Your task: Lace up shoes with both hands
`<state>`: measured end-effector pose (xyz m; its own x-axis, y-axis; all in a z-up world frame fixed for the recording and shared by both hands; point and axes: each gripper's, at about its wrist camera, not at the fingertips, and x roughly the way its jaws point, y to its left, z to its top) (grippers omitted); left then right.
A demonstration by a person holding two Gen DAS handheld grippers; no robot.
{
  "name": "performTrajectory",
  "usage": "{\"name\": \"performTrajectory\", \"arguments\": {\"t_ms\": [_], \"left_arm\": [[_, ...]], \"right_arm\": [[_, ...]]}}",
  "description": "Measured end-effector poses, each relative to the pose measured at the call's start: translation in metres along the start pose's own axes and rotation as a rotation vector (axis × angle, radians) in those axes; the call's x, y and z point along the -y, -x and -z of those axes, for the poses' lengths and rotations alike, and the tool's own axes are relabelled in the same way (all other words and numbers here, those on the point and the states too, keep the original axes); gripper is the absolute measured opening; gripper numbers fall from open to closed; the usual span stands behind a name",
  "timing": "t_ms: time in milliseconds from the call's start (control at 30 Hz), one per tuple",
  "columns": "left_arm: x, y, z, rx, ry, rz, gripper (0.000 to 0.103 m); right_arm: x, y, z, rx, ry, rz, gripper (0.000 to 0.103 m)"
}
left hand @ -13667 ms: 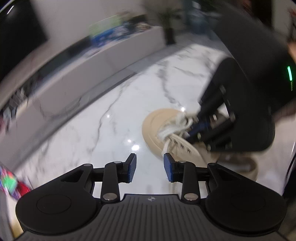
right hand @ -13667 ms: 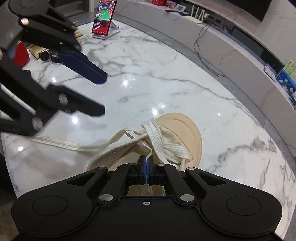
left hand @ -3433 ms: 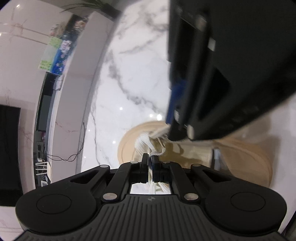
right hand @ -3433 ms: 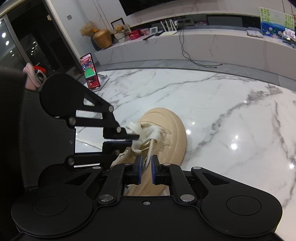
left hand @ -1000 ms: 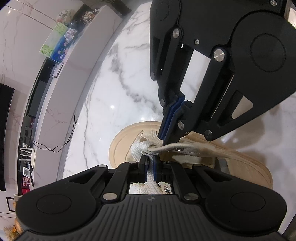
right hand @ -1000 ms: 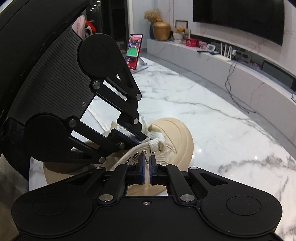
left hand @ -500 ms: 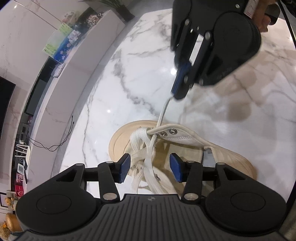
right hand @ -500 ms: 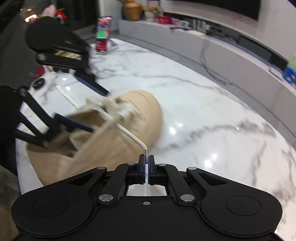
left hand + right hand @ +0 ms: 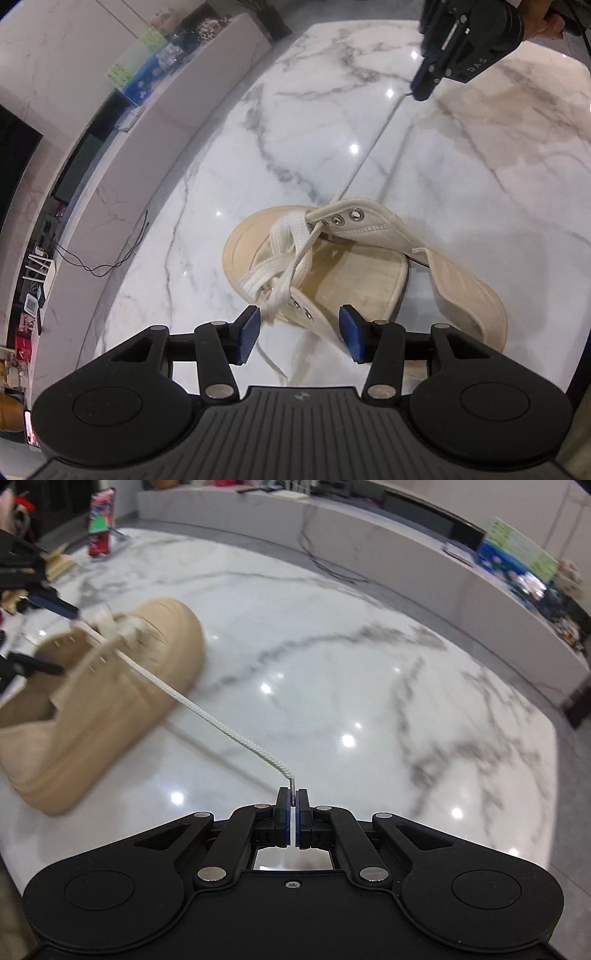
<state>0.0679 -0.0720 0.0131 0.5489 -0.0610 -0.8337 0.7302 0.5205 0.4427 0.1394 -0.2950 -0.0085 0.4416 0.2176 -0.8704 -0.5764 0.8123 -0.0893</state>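
A: Where do we stand with the shoe [image 9: 332, 266]?

B: It sits on the marble tabletop [image 9: 480, 177], toe toward the far long edge in the left wrist view, well in from every corner. Our right gripper [image 9: 293, 800] has its pads pressed together on the stiff tip of the lace [image 9: 207, 716], and the strand runs taut from there back to an eyelet on the upper.

A: Why hold it by the very tip?

B: We judge it lets us draw the whole length through the eyelet; pulling away toward the tabletop's far edge takes out the slack.

A: And our left gripper [image 9: 299, 334]?

B: Its jaws have just been opening and now stand spread, hovering over the near eyelet row. A loose run of lace passes just beside the left pad, but nothing is pinched.

A: So we let go on purpose?

B: Likely, so the lace can slide. Two eyelets on the far flap look empty, so lacing seems partly done.

A: Risk?

B: The shoe isn't held down; a hard pull could drag it.
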Motion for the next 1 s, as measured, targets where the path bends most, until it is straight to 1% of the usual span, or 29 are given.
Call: {"name": "performTrajectory", "arguments": {"t_ms": [100,167,400,500,567,700,833,867,1000], "left_arm": [[0.002,0.006,0.003,0.009,0.002,-0.005,0.046],[0.002,0.010,0.006,0.017,0.008,-0.005,0.046],[0.001,0.014,0.007,0.033,0.019,-0.009,0.048],[-0.001,0.015,0.008,0.040,0.033,-0.005,0.049],[-0.005,0.016,0.010,0.046,0.047,0.002,0.049],[-0.015,0.024,0.015,0.067,0.084,0.008,0.051],[-0.025,0.034,0.021,0.091,0.116,0.002,0.051],[-0.027,0.036,0.022,0.096,0.124,0.001,0.051],[-0.037,0.038,0.029,0.109,0.166,-0.005,0.051]], "right_arm": [[0.006,0.005,0.013,-0.032,-0.004,0.053,0.001],[0.009,0.006,0.018,-0.046,-0.008,0.073,0.001],[0.011,0.014,0.022,-0.055,-0.007,0.103,0.001],[0.009,0.017,0.020,-0.046,-0.024,0.074,0.001],[0.004,0.019,0.019,-0.052,-0.010,0.063,0.001],[-0.005,0.026,0.013,-0.036,0.011,0.066,0.002],[-0.015,0.031,0.009,-0.030,0.031,0.075,0.014],[-0.016,0.031,0.009,-0.033,0.037,0.077,0.015],[-0.024,0.030,0.004,-0.026,0.043,0.087,0.015]]}}
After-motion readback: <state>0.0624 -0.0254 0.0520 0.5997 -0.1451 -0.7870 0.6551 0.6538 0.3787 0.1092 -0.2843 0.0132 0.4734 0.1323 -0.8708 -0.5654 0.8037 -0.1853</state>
